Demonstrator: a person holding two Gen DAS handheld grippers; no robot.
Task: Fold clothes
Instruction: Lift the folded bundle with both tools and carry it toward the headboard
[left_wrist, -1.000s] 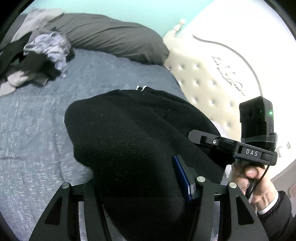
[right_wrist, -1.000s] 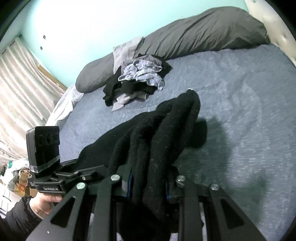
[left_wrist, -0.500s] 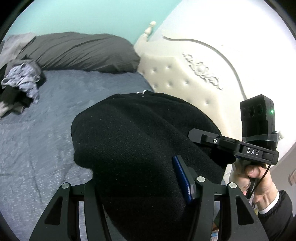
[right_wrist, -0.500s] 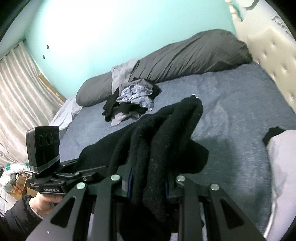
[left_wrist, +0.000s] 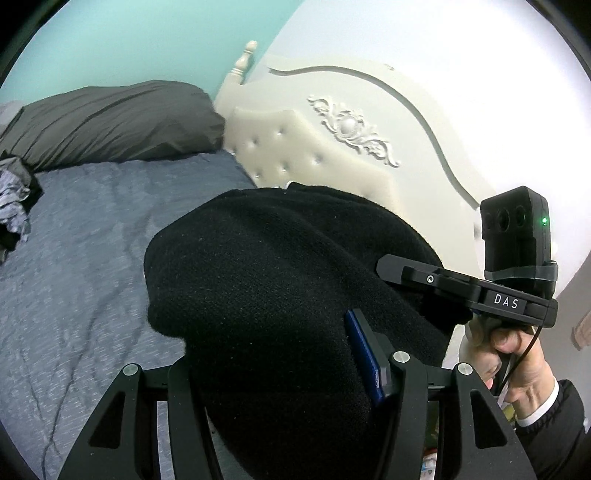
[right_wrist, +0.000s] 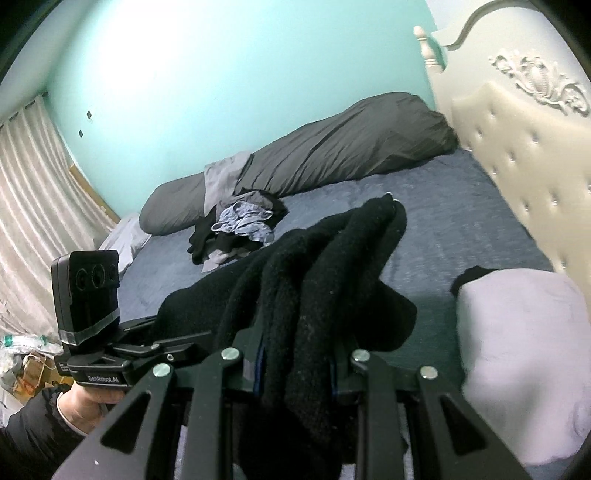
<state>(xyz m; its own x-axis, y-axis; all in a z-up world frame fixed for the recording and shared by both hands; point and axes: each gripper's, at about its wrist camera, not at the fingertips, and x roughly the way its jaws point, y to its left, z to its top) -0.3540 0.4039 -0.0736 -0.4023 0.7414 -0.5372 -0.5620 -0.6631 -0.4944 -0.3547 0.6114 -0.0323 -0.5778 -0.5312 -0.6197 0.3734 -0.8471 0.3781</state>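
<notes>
A thick black knit garment (left_wrist: 277, 295), folded into a bundle, hangs in the air above the bed between both grippers. My left gripper (left_wrist: 280, 369) is shut on its wide near end; a blue pad (left_wrist: 364, 354) presses into the cloth. In the right wrist view the same garment (right_wrist: 325, 277) stands in several upright folds, and my right gripper (right_wrist: 295, 369) is shut on them. The right gripper's arm shows at the right of the left wrist view, buried in the cloth (left_wrist: 424, 280). The left gripper (right_wrist: 147, 343) appears at lower left of the right wrist view.
A blue-grey bedspread (left_wrist: 74, 277) lies below. A pile of loose clothes (right_wrist: 240, 229) sits by a long grey pillow (right_wrist: 332, 147). A cream tufted headboard (right_wrist: 517, 166) stands to the right, with a pale folded item (right_wrist: 524, 350) before it. Curtains (right_wrist: 29, 203) hang at left.
Both grippers have risen and swung toward the headboard, carrying the black garment between them. The clothes pile has slid off to the left. The grips have not changed.
</notes>
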